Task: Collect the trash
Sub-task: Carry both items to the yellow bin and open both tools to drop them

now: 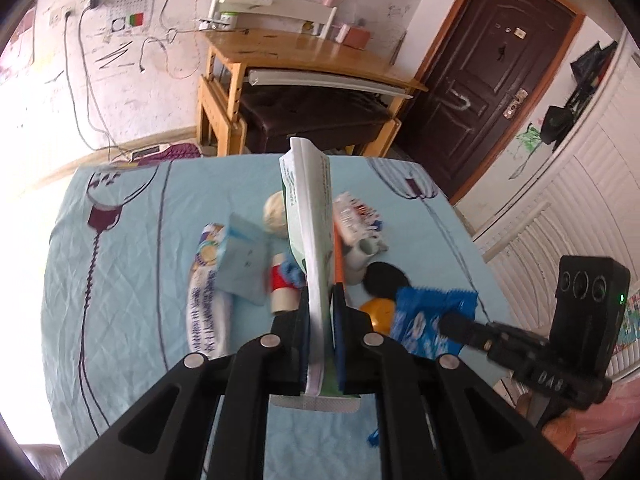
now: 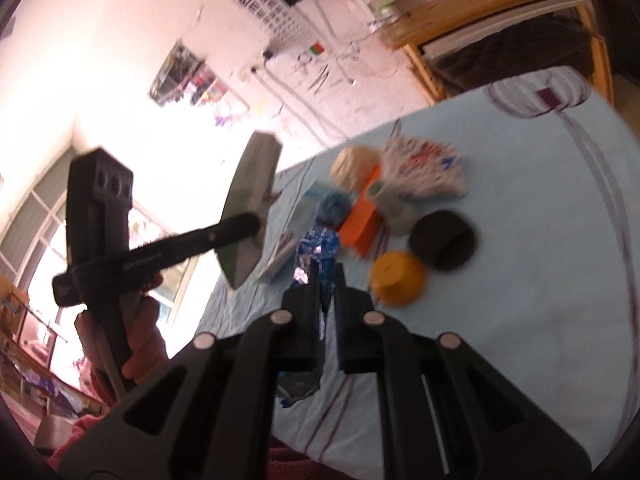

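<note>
My left gripper [image 1: 320, 300] is shut on a green and white flat packet [image 1: 310, 216], held edge-on above the light blue table [image 1: 120, 280]; the packet also shows in the right wrist view [image 2: 250, 204]. My right gripper [image 2: 327, 276] is shut on a crinkled blue snack wrapper [image 2: 322, 246], which also shows in the left wrist view [image 1: 424, 316]. On the table lie a red and white printed wrapper [image 2: 424, 168], a white and blue long packet [image 1: 208, 284] and a light blue pouch [image 1: 244, 264].
A yellow bowl [image 2: 398, 278], a black bowl [image 2: 444, 240], a white mug [image 2: 394, 204], an orange box [image 2: 360, 216], a beige ball [image 2: 354, 166] and a small red and cream cylinder [image 1: 282, 284] stand among the trash. A wooden desk [image 1: 304, 52] and a dark door [image 1: 480, 80] are behind.
</note>
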### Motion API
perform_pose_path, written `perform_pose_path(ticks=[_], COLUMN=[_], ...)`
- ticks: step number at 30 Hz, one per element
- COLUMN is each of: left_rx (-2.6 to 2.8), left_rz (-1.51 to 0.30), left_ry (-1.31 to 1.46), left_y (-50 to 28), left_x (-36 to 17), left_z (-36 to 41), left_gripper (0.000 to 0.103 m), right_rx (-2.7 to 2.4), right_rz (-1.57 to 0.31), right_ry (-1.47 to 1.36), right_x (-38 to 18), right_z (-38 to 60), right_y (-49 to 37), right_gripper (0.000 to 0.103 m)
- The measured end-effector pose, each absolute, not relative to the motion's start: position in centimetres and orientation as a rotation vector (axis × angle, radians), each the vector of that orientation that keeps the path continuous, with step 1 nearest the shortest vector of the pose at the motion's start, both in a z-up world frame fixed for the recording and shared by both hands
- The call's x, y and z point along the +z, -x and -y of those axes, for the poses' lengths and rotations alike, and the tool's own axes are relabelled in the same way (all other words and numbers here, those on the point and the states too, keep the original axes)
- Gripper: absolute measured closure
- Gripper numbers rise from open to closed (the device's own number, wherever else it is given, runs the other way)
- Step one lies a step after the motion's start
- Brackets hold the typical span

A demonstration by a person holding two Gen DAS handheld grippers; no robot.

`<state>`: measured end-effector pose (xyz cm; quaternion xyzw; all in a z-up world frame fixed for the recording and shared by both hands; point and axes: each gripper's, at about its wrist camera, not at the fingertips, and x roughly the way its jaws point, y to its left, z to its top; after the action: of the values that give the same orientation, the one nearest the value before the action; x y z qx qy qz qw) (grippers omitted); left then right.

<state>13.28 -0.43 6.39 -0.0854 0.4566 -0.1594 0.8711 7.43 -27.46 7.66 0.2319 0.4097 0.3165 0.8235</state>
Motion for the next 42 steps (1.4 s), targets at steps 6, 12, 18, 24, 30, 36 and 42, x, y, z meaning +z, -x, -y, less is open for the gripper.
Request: perform_pose_path(ticks=[6, 12, 18, 24, 30, 36, 42], left_rx=[-0.393, -0.474, -0.536, -0.594, -0.653, -0.691, -0.715], left_rz=[-0.949, -0.954, -0.961, -0.969, -0.974, -1.019, -1.057], left_ry=[0.129, 0.067, 0.011, -0.063, -0.076, -0.107, -0.139], left_y=[-13.5, -13.6, -13.5, -13.0, -12.4, -12.8, -12.8], left_x=[8.0, 8.9, 9.3, 9.3, 8.5, 6.2, 4.2], left_z=[5.3, 11.4, 17.2, 24.1, 29.8, 34.9, 37.8], left_gripper=[0.098, 0.098, 0.098, 0.098, 0.098, 0.098, 0.098], right_rx=[0.559, 0.422, 0.289, 0.157, -0.012, -0.096, -0.119], right_rz=[-0.76, -0.683, -0.621, -0.591, -0.586, -0.637, -0.707], right_ry=[-0.544, -0.555, -0.588, -0.565, -0.489, -0.446, -0.4], right_x=[9.5, 10.1, 9.5, 8.7, 6.9, 4.1, 1.7], right_z=[34.1, 40.1, 46.5, 50.8, 54.0, 55.8, 56.0], right_y=[-7.3, -6.4, -5.5, -4.6, -3.5, -3.6, -4.2], right_gripper=[0.097, 0.097, 0.097, 0.097, 0.097, 0.097, 0.097])
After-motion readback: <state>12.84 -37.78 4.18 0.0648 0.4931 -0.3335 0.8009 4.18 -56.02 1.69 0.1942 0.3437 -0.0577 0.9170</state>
